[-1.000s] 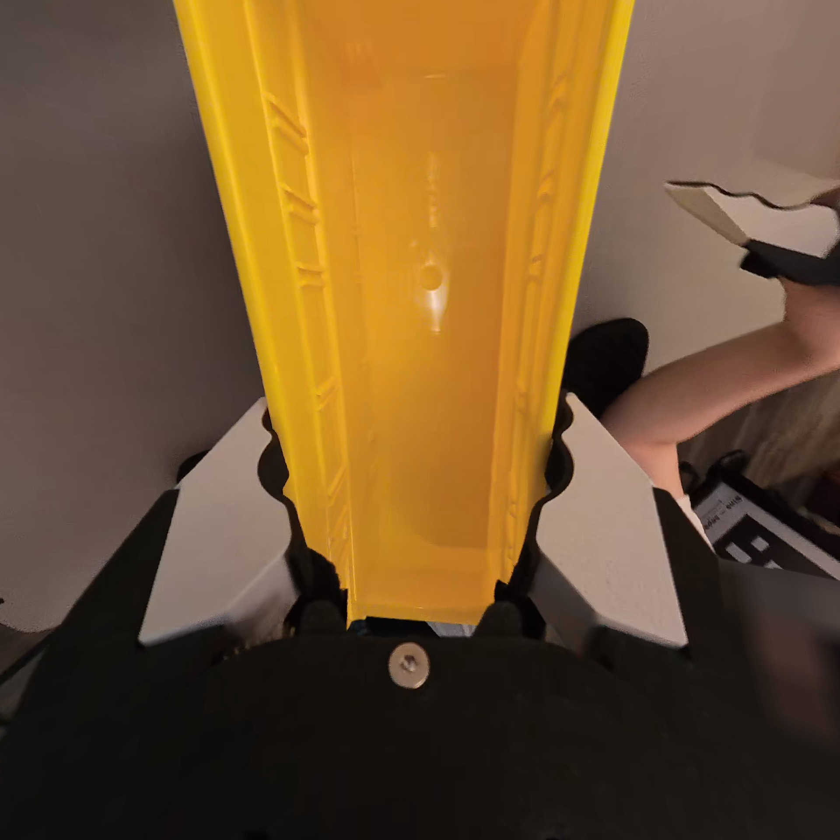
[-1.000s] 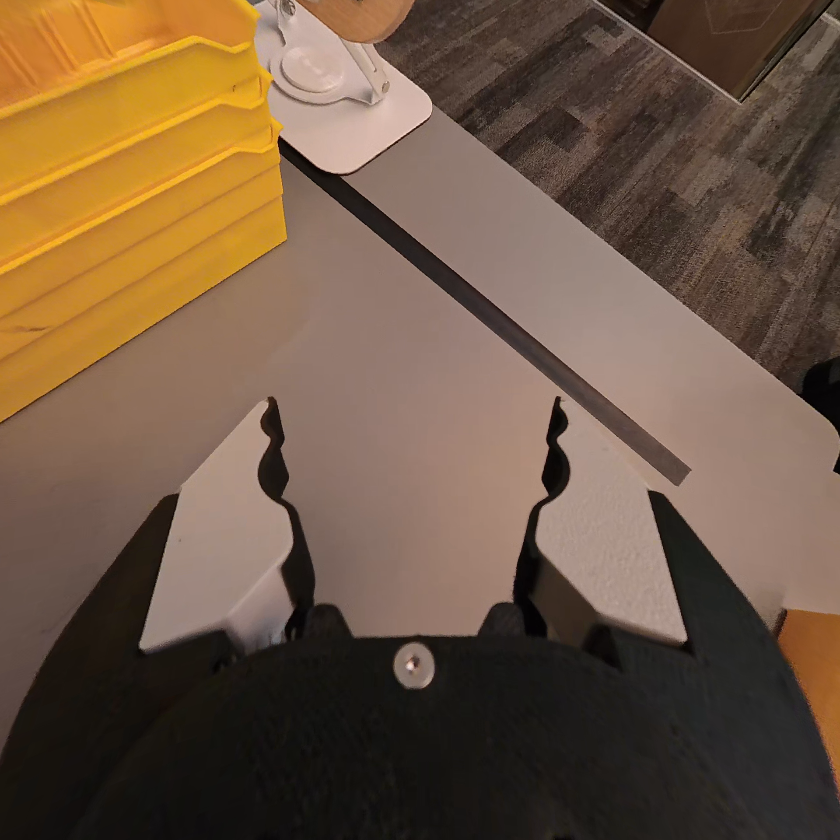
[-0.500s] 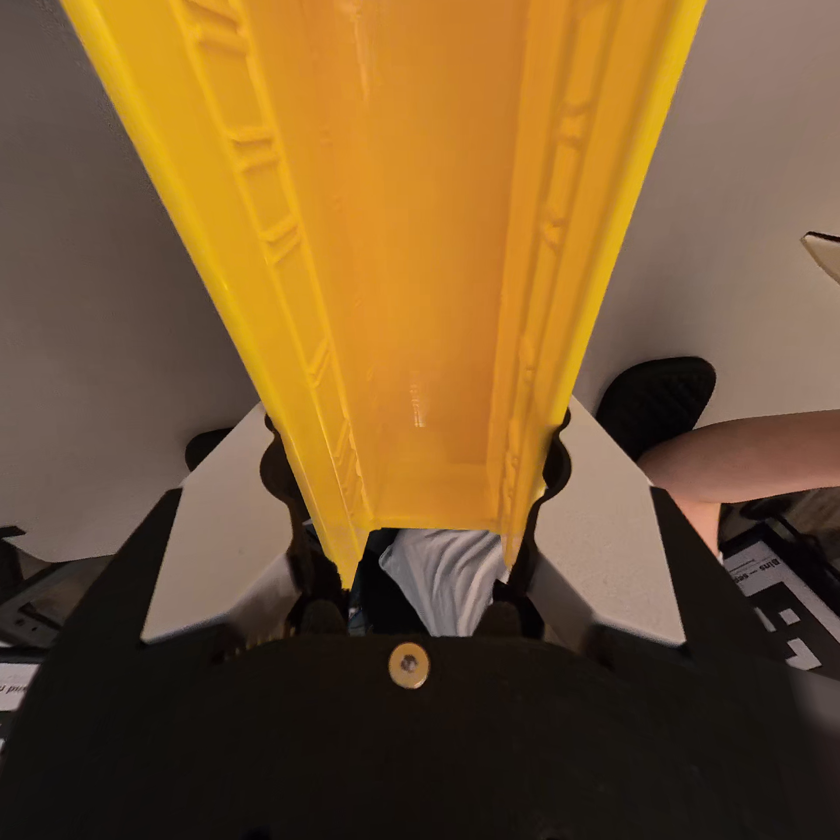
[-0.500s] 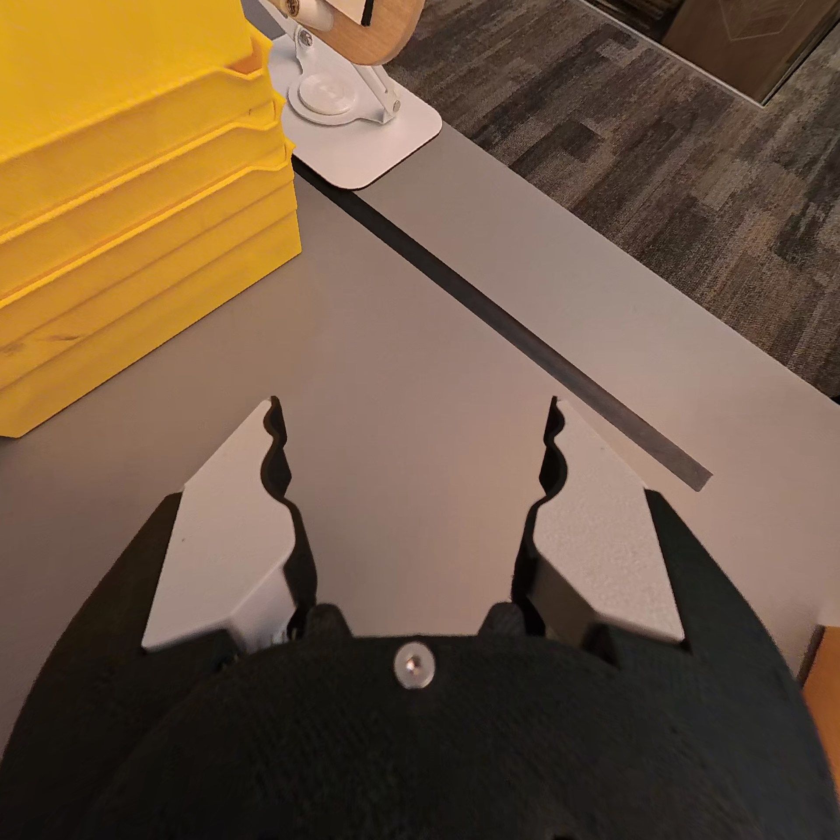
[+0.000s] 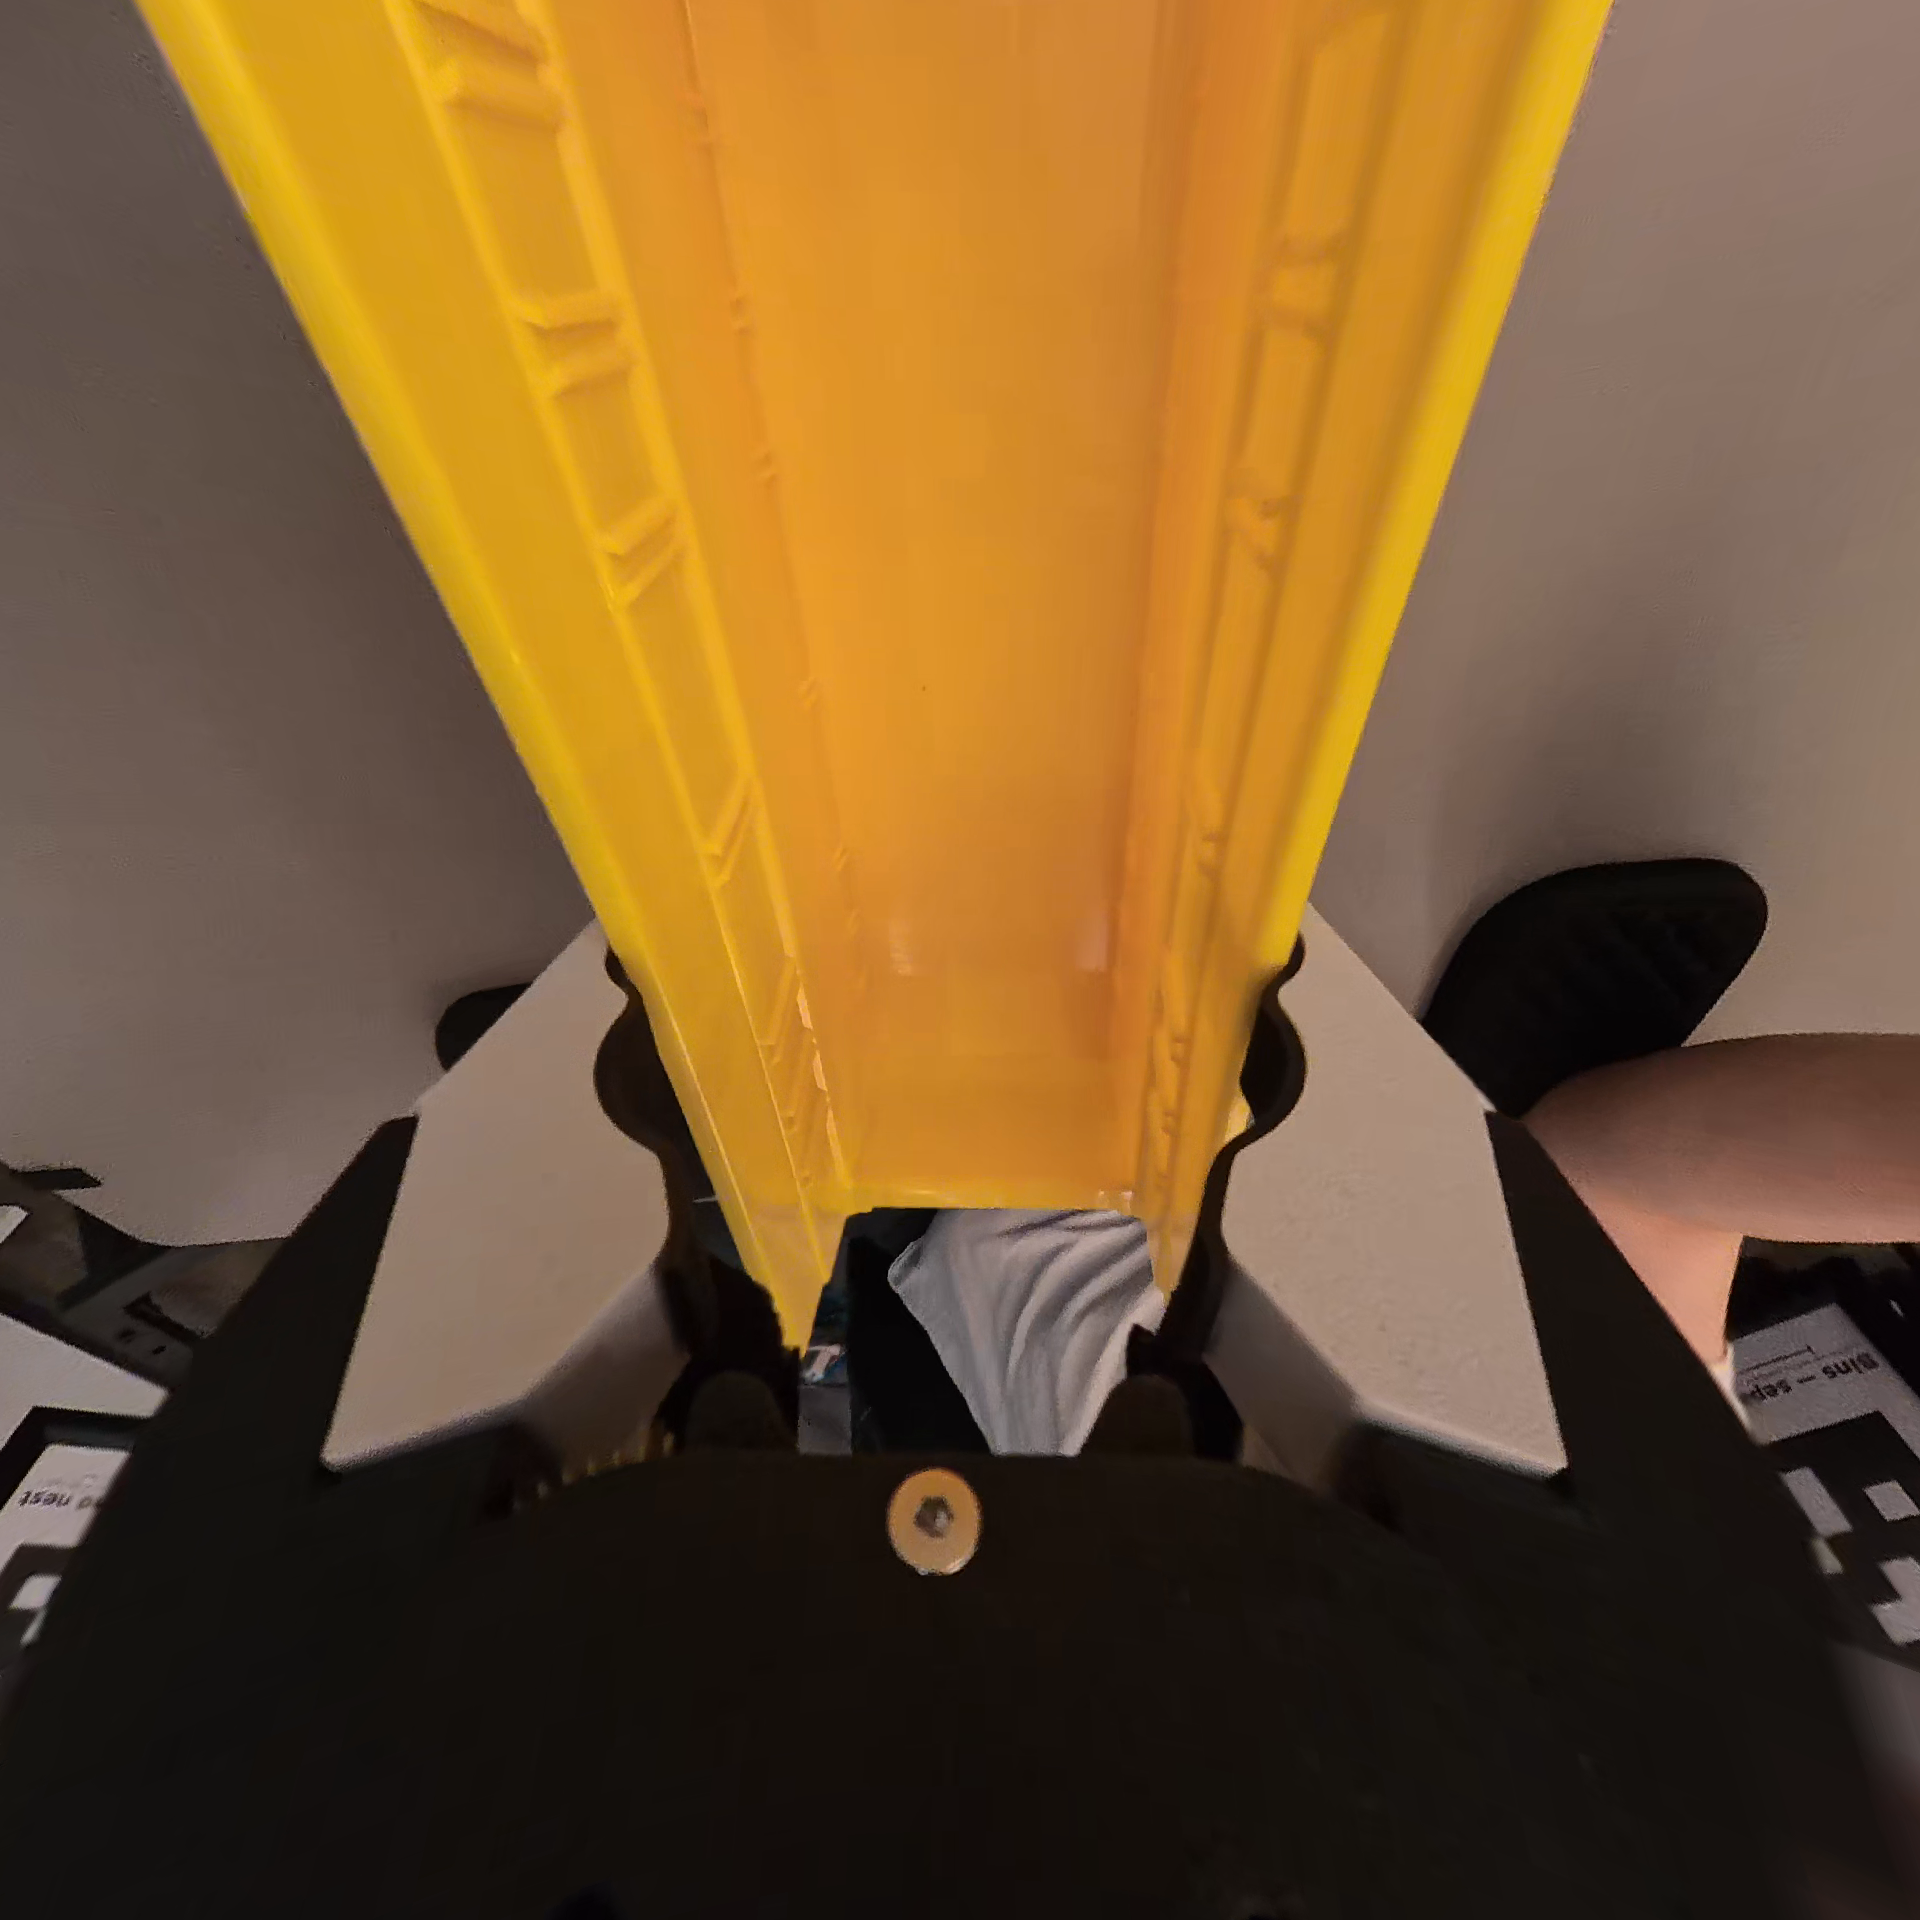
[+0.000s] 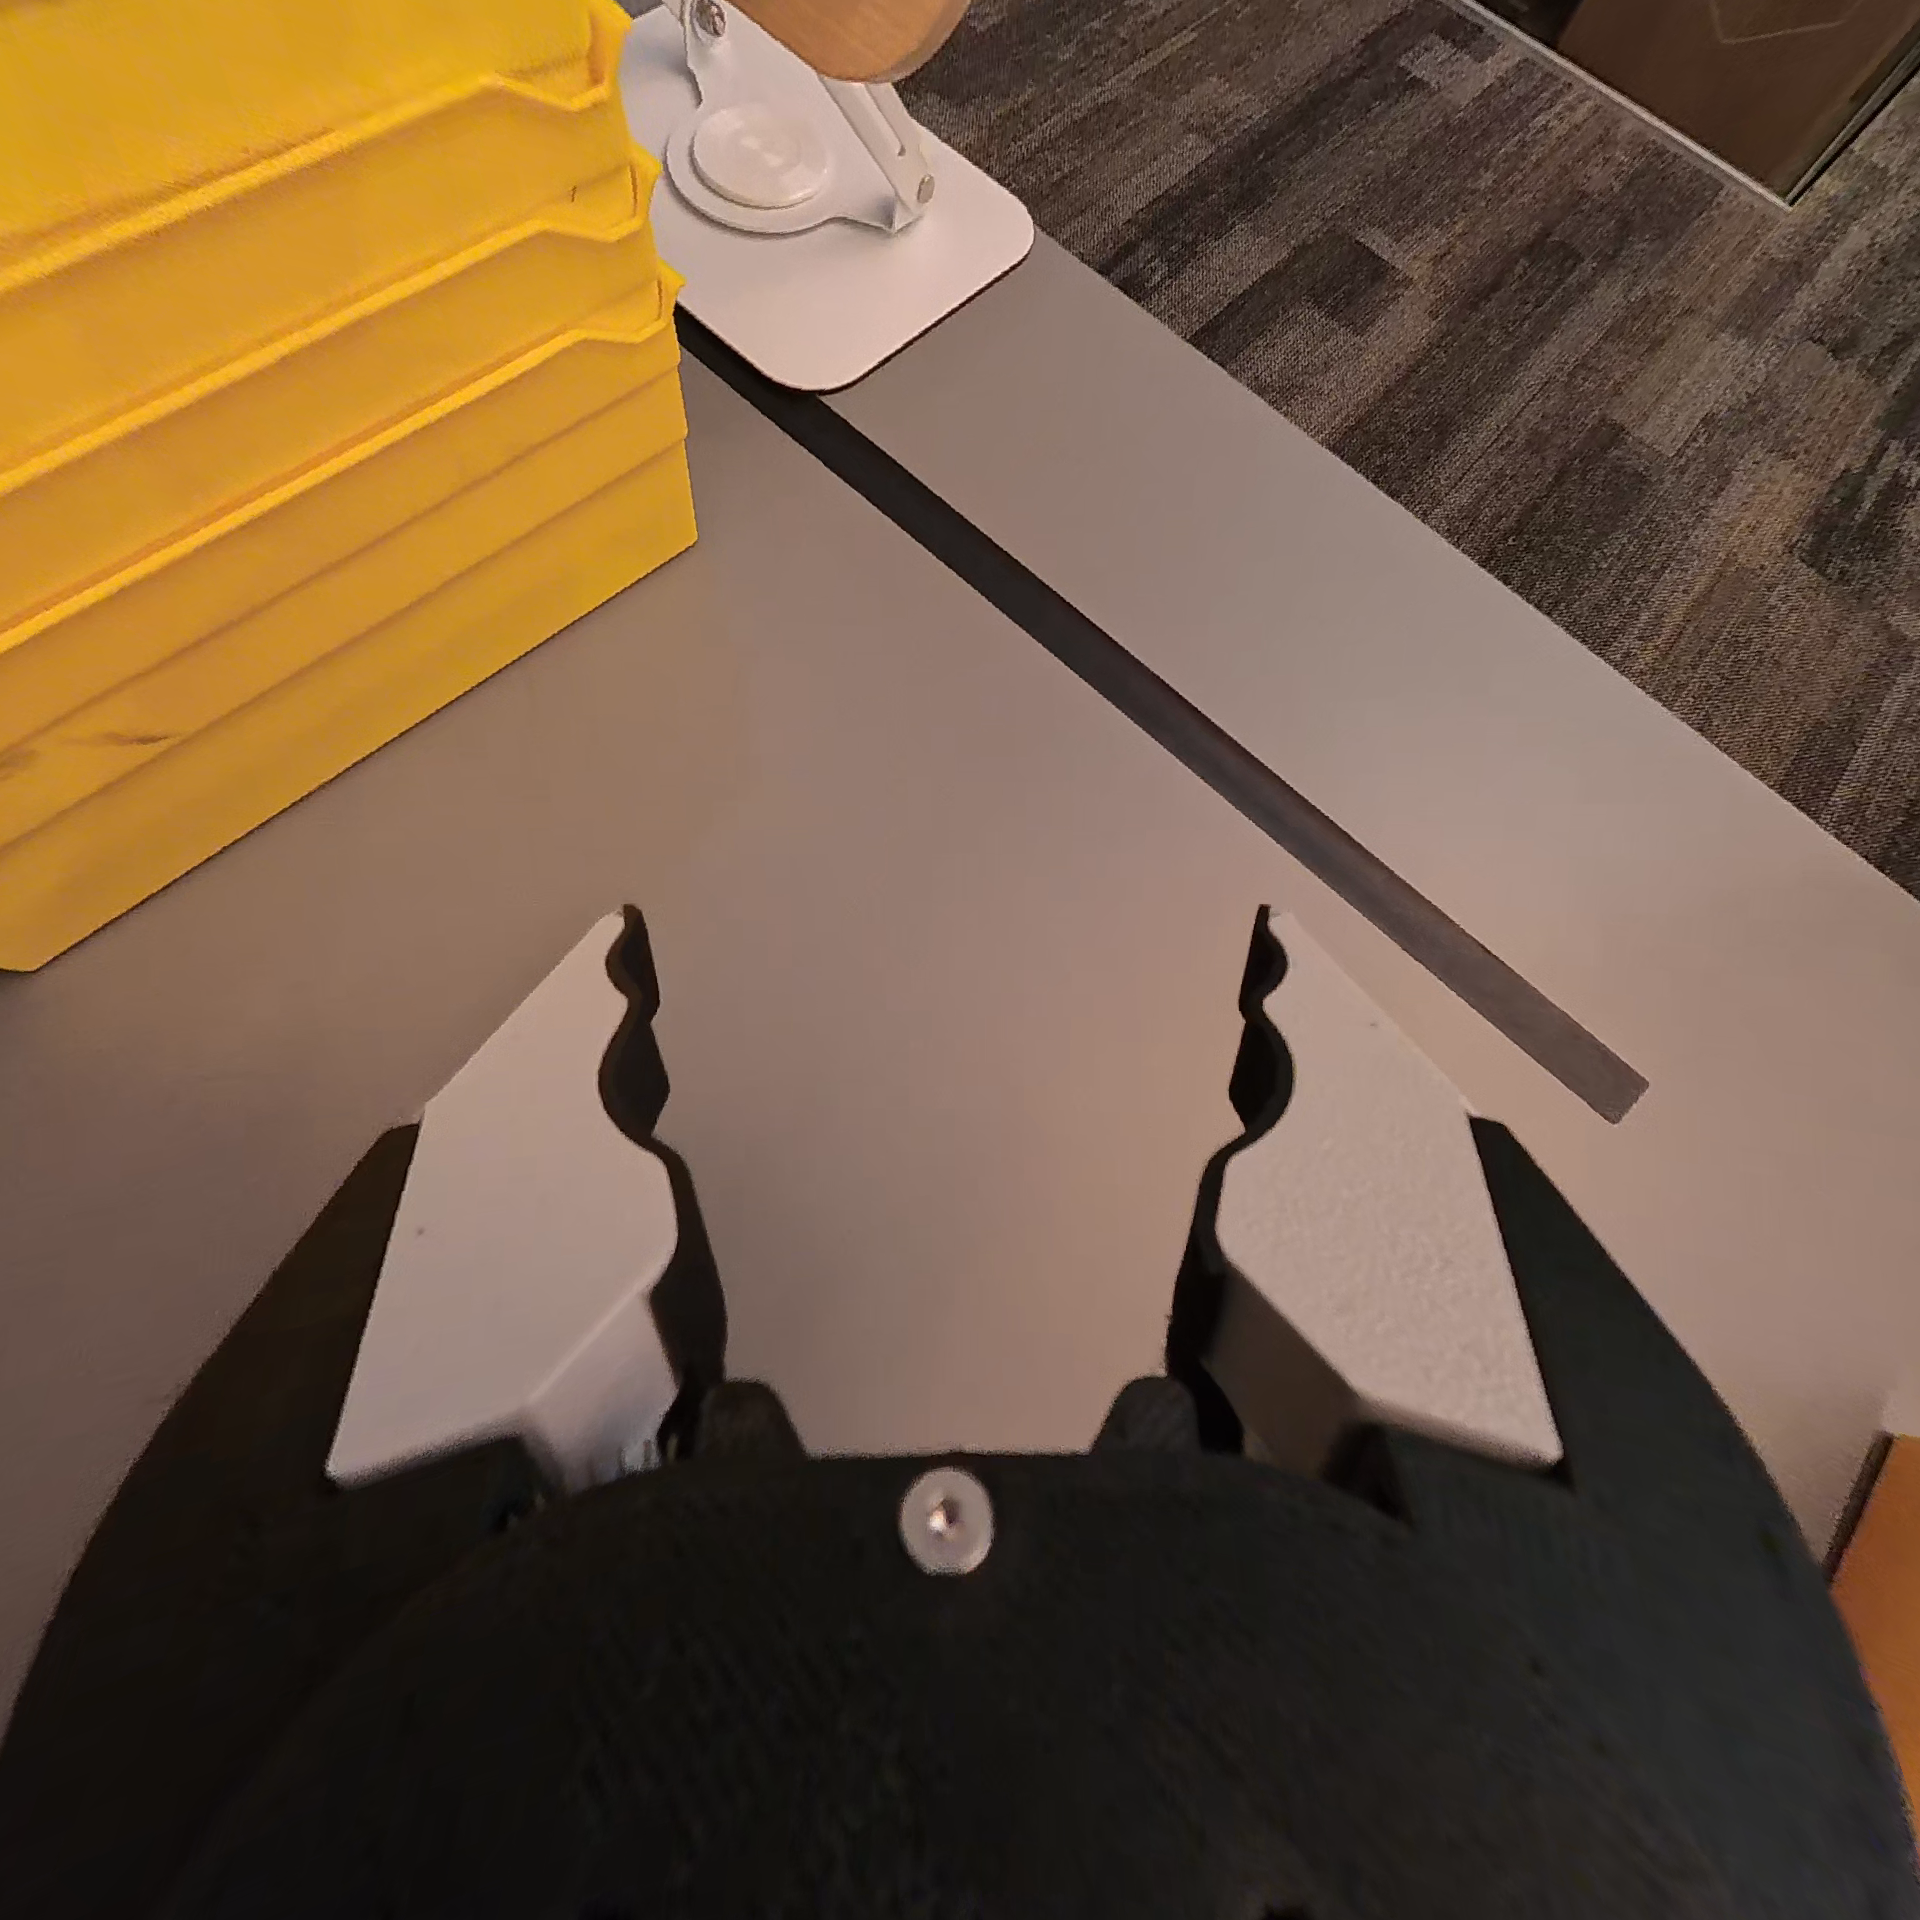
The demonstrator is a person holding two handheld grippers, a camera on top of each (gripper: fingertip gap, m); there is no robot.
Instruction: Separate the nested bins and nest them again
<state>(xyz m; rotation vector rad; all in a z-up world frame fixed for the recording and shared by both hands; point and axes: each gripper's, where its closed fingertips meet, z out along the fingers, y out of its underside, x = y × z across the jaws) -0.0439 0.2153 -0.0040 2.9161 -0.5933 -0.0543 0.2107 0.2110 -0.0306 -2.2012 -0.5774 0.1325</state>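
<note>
**Item: nested yellow bins, with one bin lifted clear and the rest still stacked**

Landmark: the stack of yellow bins [image 6: 312,499] on the grey table [image 6: 935,727]. Left gripper [image 5: 951,935]: jaws set wide and closed across the width of a single yellow bin [image 5: 987,520], both pads pressed against its ribbed outer walls; this bin is held in the air with a pale wall behind it, and its place relative to the stack cannot be told. Stack: at least four bins remain nested one inside another, with a white stand base [image 6: 831,208] just beside its far corner. Right gripper [image 6: 945,914]: jaws wide apart with nothing between them, over bare table near the stack's right side. Judged progress: separation is early, with one bin out and several to pull apart. Re-nesting is not yet begun.
</note>
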